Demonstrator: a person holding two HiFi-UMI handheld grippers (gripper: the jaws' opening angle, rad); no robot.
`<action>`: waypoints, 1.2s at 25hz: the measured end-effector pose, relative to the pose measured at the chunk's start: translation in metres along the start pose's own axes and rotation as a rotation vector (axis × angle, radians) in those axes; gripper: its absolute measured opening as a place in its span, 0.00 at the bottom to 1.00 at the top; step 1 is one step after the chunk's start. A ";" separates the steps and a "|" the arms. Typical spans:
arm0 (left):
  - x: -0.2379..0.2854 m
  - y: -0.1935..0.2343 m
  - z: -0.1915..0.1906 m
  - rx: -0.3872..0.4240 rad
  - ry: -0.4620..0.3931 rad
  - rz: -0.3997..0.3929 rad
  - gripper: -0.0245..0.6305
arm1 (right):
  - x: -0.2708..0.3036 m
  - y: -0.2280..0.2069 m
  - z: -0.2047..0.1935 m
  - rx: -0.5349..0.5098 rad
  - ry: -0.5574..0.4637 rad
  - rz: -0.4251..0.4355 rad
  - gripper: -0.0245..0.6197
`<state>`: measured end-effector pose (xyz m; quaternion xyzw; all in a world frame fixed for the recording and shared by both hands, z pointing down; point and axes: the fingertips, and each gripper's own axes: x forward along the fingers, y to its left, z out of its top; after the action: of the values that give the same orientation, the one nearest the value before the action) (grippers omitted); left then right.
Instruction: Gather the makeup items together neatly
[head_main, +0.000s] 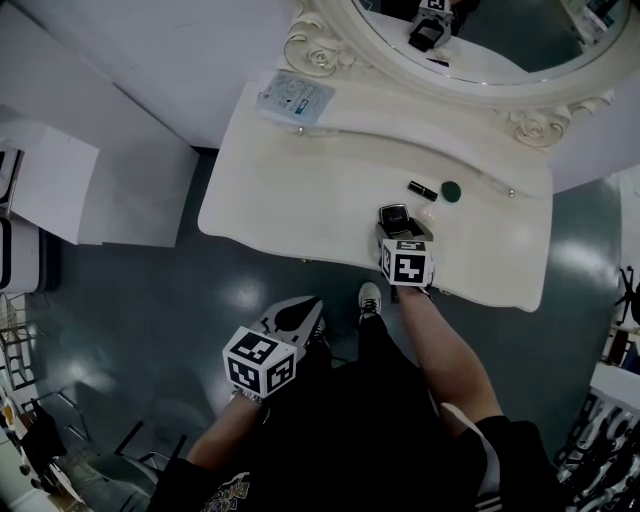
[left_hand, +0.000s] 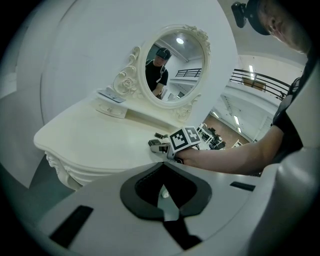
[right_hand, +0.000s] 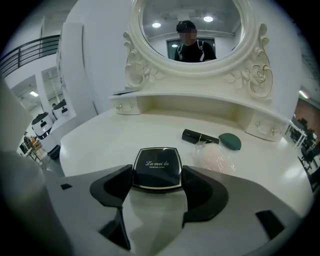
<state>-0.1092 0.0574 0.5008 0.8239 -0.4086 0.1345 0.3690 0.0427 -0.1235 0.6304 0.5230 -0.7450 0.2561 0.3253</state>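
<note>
Right gripper (right_hand: 157, 170): fingers spread to their widest. The black compact (right_hand: 156, 162) lies flat on the table (right_hand: 95, 145) between them, pads close at its sides, not visibly pressing.

Left gripper (left_hand: 163, 167): fingers pressed together, nothing between them, held off the table.

Ahead of the right fingers and to their right lie a wrapped pink puff (right_hand: 214, 155), a black tube (right_hand: 200, 136) and a green sponge (right_hand: 230, 141), close together. The compact stands near them but apart.

Risks, as judged:
- A skewed withdrawal could let a pad catch a corner and turn the compact or drag it toward the table's near edge.
- Pushing forward could let the right finger shove the light puff into the tube, which may roll.
</note>
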 end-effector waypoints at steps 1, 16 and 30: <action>0.000 0.000 0.000 0.000 0.001 -0.001 0.05 | 0.000 0.000 0.000 0.003 -0.004 0.000 0.55; 0.019 -0.025 0.006 0.084 0.044 -0.095 0.05 | -0.083 -0.032 0.026 0.135 -0.222 -0.047 0.55; 0.067 -0.073 0.015 0.161 0.118 -0.186 0.05 | -0.115 -0.205 -0.037 0.290 -0.154 -0.318 0.55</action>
<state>-0.0117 0.0370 0.4896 0.8759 -0.2958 0.1800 0.3359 0.2723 -0.0924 0.5769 0.6930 -0.6314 0.2654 0.2250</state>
